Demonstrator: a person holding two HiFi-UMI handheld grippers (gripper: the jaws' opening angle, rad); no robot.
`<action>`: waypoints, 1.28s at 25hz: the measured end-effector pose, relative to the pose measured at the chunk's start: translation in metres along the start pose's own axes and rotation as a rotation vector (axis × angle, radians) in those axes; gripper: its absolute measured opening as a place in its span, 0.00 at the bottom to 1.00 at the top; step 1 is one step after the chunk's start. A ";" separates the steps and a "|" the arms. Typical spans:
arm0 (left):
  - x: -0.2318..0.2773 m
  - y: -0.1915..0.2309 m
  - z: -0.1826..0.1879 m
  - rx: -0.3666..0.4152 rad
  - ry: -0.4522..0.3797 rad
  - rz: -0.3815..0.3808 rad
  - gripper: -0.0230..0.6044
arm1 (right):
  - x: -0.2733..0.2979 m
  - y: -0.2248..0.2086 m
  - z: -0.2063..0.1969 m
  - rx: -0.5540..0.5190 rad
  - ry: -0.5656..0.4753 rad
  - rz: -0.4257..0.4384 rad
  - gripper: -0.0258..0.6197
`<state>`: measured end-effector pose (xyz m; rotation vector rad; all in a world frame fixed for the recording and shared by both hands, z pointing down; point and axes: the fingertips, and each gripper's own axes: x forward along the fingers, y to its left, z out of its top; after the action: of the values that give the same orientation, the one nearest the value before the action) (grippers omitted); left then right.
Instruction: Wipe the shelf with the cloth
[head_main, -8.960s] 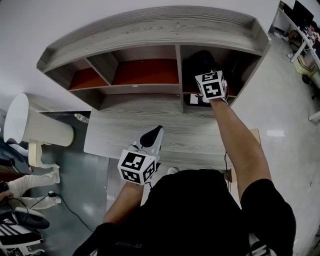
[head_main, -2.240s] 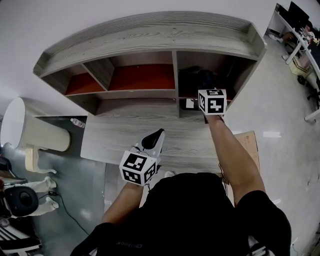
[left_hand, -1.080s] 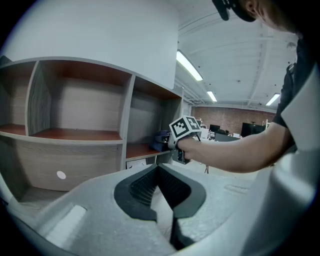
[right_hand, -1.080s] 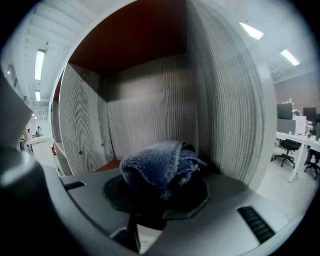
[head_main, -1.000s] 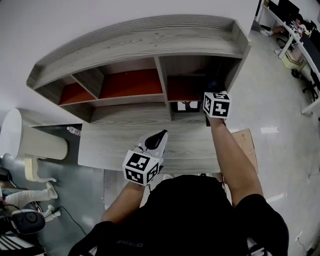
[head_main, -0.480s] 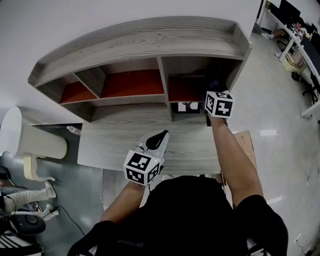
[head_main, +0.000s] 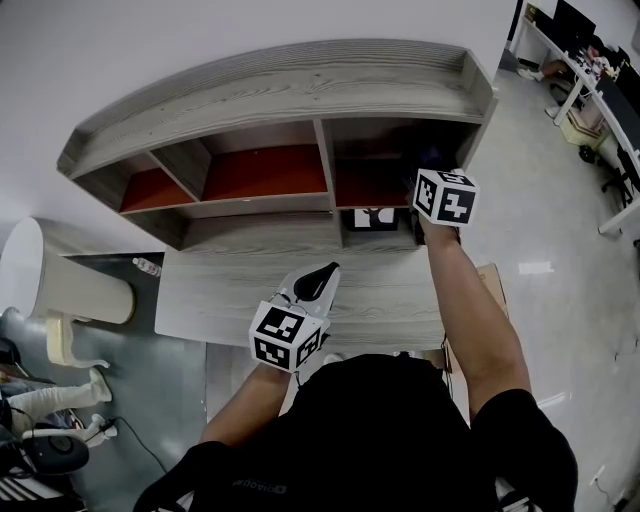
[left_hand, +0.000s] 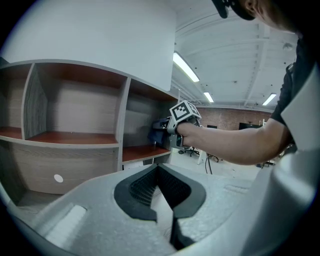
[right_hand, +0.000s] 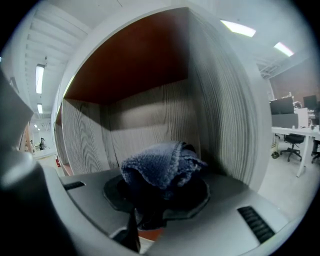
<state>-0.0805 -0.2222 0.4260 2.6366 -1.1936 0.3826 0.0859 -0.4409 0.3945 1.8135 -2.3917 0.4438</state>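
The grey wooden shelf (head_main: 290, 85) has three compartments with red-brown boards. My right gripper (head_main: 437, 172) reaches into the right compartment (head_main: 375, 180), its marker cube at the opening. It is shut on a crumpled blue cloth (right_hand: 161, 165), which bulges above the jaws of the right gripper (right_hand: 159, 197) close to the compartment's right wall (right_hand: 225, 120). My left gripper (head_main: 324, 274) hovers over the desk top (head_main: 230, 285), shut with nothing between its pads (left_hand: 150, 187). In the left gripper view, the cloth (left_hand: 158, 134) shows ahead of the right hand at the red board's edge.
A white bin (head_main: 60, 270) stands on the floor at the left, with a small bottle (head_main: 147, 266) beside it. A cardboard box (head_main: 496, 278) sits to the right of the desk. A white label (head_main: 374, 216) hangs under the right compartment. Office desks and chairs (head_main: 590, 90) lie far right.
The right gripper with the cloth has shifted from the compartment's left part toward its right wall. The left gripper has stayed over the desk, shut.
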 end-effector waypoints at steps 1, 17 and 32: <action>0.000 0.000 0.000 0.001 -0.001 -0.001 0.05 | -0.001 0.001 0.004 0.001 -0.005 0.004 0.20; 0.004 0.004 0.000 -0.004 0.000 0.001 0.05 | -0.016 0.014 0.072 -0.042 -0.103 0.042 0.20; 0.003 0.007 0.000 -0.013 -0.006 0.013 0.05 | -0.028 0.021 0.112 -0.109 -0.157 0.039 0.20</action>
<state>-0.0843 -0.2286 0.4275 2.6223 -1.2116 0.3684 0.0841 -0.4431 0.2771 1.8206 -2.5014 0.1760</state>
